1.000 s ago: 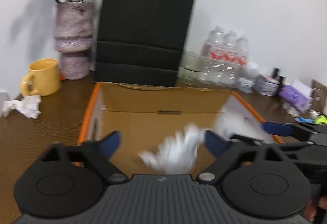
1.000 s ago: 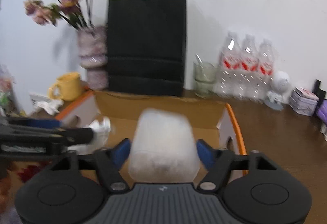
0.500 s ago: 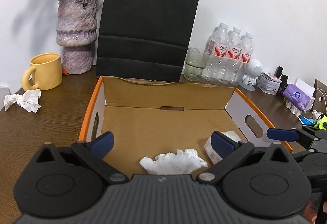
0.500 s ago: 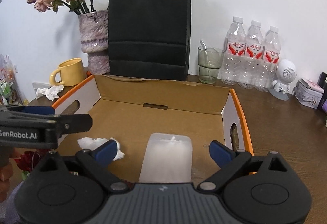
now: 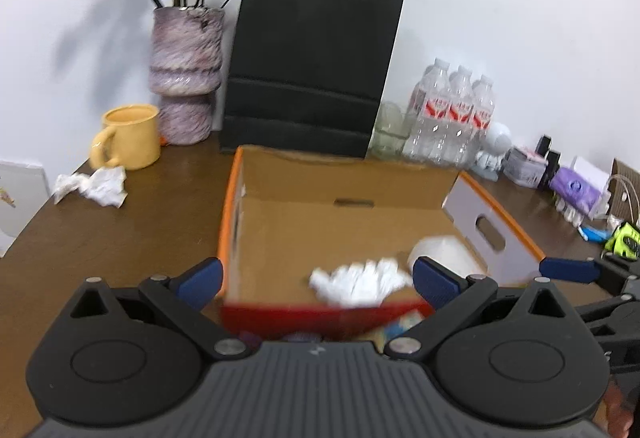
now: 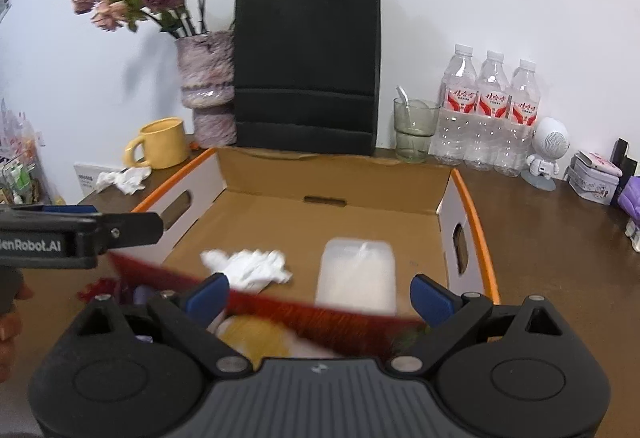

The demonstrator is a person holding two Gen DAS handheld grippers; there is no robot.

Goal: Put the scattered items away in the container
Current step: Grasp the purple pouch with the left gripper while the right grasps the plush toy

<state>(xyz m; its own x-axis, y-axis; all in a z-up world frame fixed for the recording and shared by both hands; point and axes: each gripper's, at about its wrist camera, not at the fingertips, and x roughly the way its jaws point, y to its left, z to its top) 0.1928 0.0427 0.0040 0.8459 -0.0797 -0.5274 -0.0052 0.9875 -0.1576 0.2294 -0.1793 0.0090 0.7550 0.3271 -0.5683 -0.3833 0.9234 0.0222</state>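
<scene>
An open cardboard box with orange rims sits on the brown table. Inside lie a crumpled white tissue and a white tissue pack. Another crumpled tissue lies on the table by the yellow mug. My left gripper is open and empty over the box's red near wall. My right gripper is open and empty, also at the near wall. Each gripper shows at the edge of the other's view.
A yellow mug, a purple vase with dried flowers, a black paper bag, a glass, three water bottles, a small white robot figure and small boxes stand along the wall.
Both grippers opened and dropped the tissue and the tissue pack into the box. Both have since pulled back toward me, so the box's red near wall now shows.
</scene>
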